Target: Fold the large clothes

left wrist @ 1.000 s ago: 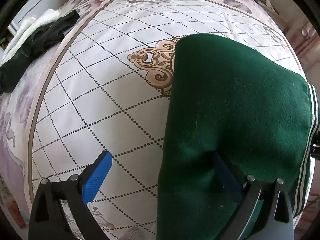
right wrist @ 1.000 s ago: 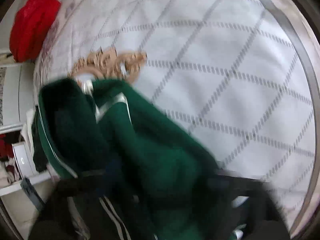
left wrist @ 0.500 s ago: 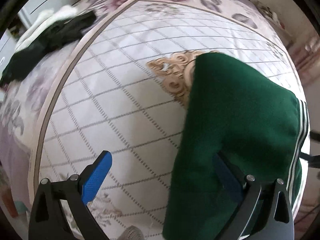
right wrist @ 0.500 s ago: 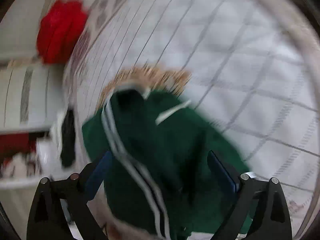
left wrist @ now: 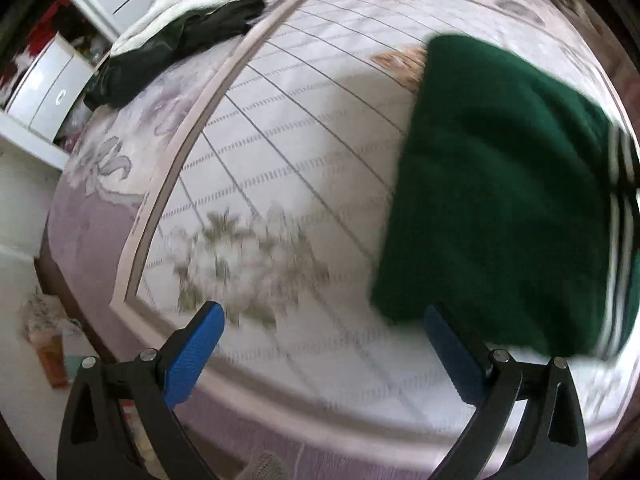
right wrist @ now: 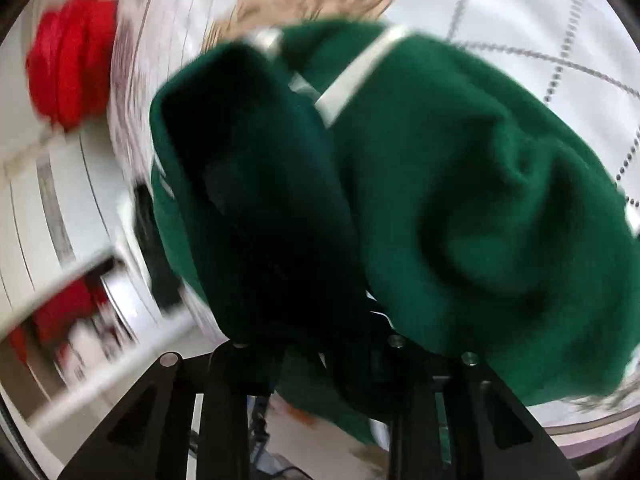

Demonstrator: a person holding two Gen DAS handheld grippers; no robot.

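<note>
A: What lies nearest in the left wrist view?

B: The left gripper (left wrist: 322,346), its blue fingers (left wrist: 194,354) spread wide with nothing between them, pointing steeply down at the bed (left wrist: 280,168). Under it runs the sheet's lilac border, then a pale flower print and a white grid pattern.

A: And the garment?

B: The green garment (left wrist: 508,188) lies folded on the bed, just right of the right-hand finger, white stripes along its far right edge. Farther back a black and white pile of clothes (left wrist: 176,36) sits at the bed's edge, with white drawers (left wrist: 48,96) beyond.

A: The right side?

B: The right gripper (right wrist: 320,356) tilts downward, its fingers closing narrow with green garment folds bunched between them. Behind it lies a red bundle (right wrist: 68,60).
</note>
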